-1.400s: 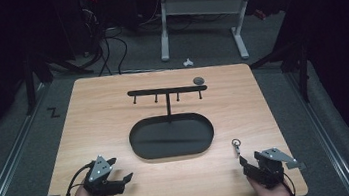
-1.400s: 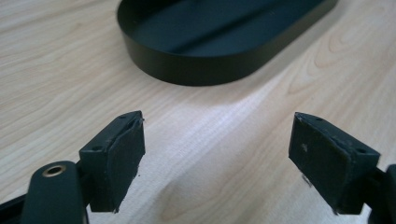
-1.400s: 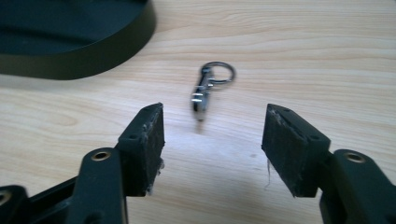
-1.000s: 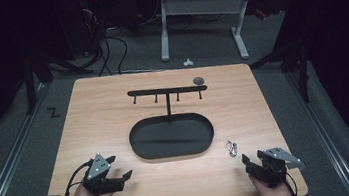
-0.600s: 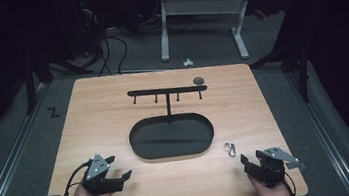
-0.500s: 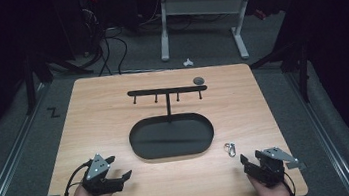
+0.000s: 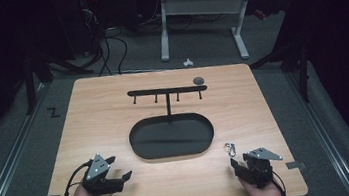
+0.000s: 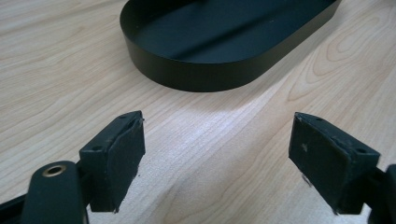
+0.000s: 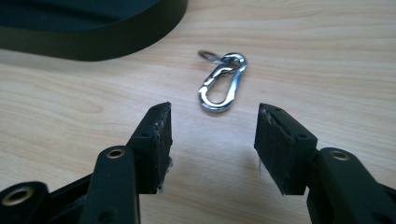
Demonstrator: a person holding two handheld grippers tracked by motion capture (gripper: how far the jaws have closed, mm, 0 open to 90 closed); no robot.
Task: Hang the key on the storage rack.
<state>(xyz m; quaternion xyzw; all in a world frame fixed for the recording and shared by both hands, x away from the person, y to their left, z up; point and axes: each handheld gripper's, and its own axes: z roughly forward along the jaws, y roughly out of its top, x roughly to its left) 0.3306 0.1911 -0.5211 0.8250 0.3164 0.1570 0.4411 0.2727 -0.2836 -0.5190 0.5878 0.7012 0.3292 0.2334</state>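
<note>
A silver carabiner (image 7: 229,147) with a small ring lies flat on the wooden table (image 7: 105,126), just right of the black oval tray (image 7: 174,151). In the right gripper view the carabiner (image 9: 223,81) rests a little beyond my right gripper (image 9: 212,140), whose jaws stand open and empty. That right gripper (image 7: 236,163) sits near the front right edge, just behind the clip. My left gripper (image 7: 120,168) is at the front left, open and empty, pointing toward the tray. In the left gripper view its jaws (image 8: 215,163) are wide apart over bare wood before the tray wall (image 8: 205,79).
From the tray rises a thin post carrying a black bar with several hooks (image 7: 165,91). A small dark round object (image 7: 198,80) lies by the bar's right end. The tray rim (image 9: 93,42) crosses the top left of the right gripper view. Floor, cables and a desk frame lie beyond the table.
The carabiner has shifted slightly left and now lies still on the table. My right gripper moved a little behind it. The left gripper has stayed put.
</note>
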